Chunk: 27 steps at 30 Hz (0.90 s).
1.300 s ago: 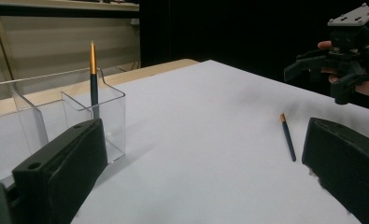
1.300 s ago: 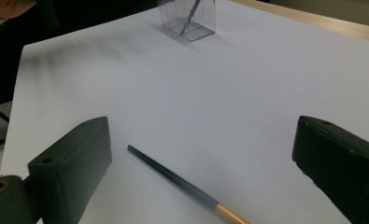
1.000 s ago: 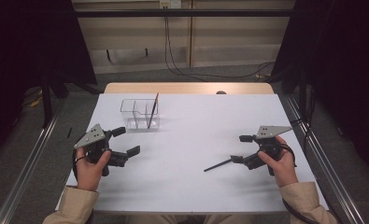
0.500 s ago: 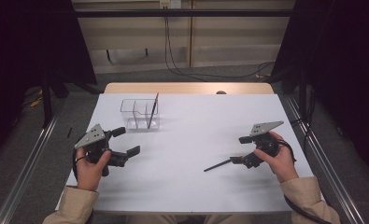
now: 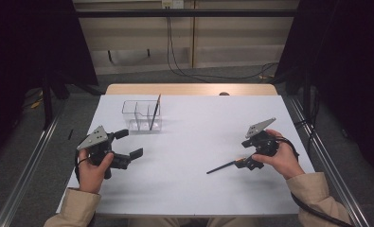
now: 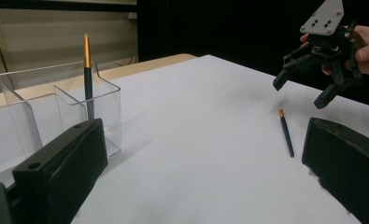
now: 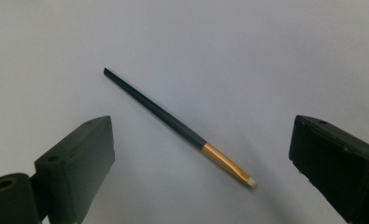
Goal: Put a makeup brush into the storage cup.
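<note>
A dark-handled brush [image 5: 225, 166] with a gold ferrule lies flat on the white table [image 5: 194, 142], right of centre. My right gripper [image 5: 245, 154] hovers just over its ferrule end, tipped downward. In the right gripper view the brush [image 7: 173, 122] lies slantwise on the table between the wide-open jaws of the right gripper [image 7: 203, 135], touching neither. My left gripper [image 5: 129, 143] rests open near the table's left side, holding nothing. A second brush [image 5: 155, 112] stands upright in a clear organiser [image 5: 139, 116]. The left gripper view shows that organiser [image 6: 56, 116], the lying brush [image 6: 286, 133] and the right gripper [image 6: 322, 70].
The organiser has several clear compartments and stands at the back left of the table. A wooden strip [image 5: 189, 89] runs along the far edge. Metal rails [image 5: 28, 170] flank the table on both sides, and cables [image 5: 184, 61] lie on the floor beyond.
My right gripper has tilted and shifted slightly left over the brush's ferrule end. The lying brush and my left gripper have stayed where they were.
</note>
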Motion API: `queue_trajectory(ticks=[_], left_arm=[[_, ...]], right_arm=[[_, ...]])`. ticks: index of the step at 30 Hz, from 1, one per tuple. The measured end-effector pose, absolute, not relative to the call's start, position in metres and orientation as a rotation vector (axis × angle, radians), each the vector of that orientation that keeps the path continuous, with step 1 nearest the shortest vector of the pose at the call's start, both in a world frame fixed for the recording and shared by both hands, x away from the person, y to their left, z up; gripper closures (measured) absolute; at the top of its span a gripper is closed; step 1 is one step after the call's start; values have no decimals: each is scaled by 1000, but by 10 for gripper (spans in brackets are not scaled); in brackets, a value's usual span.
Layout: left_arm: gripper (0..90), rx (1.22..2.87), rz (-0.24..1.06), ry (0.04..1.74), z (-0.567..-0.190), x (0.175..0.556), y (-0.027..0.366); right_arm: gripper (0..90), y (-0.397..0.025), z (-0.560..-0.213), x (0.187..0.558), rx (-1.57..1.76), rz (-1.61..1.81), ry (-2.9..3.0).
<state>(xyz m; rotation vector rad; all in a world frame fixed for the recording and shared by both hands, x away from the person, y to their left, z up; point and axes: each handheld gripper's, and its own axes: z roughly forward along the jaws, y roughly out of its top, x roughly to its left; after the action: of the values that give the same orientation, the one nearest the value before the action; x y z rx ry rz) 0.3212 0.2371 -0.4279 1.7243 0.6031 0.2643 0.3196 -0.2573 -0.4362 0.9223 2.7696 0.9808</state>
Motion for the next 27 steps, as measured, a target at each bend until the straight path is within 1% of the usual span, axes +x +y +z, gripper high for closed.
queue_trajectory(ticks=[10,18,21,27], left_arm=[[1,1727,260,607,-428,321,236],[1,1728,260,604,-428,321,236],[1,1723,256,609,-428,321,236],[1,1727,255,607,-429,322,236]], right_arm=[[74,-247,-434,325,845,764,2890],[128,-246,-431,330,813,691,2930],[171,-245,-433,331,785,668,2945],[202,-240,-440,334,767,637,2967]])
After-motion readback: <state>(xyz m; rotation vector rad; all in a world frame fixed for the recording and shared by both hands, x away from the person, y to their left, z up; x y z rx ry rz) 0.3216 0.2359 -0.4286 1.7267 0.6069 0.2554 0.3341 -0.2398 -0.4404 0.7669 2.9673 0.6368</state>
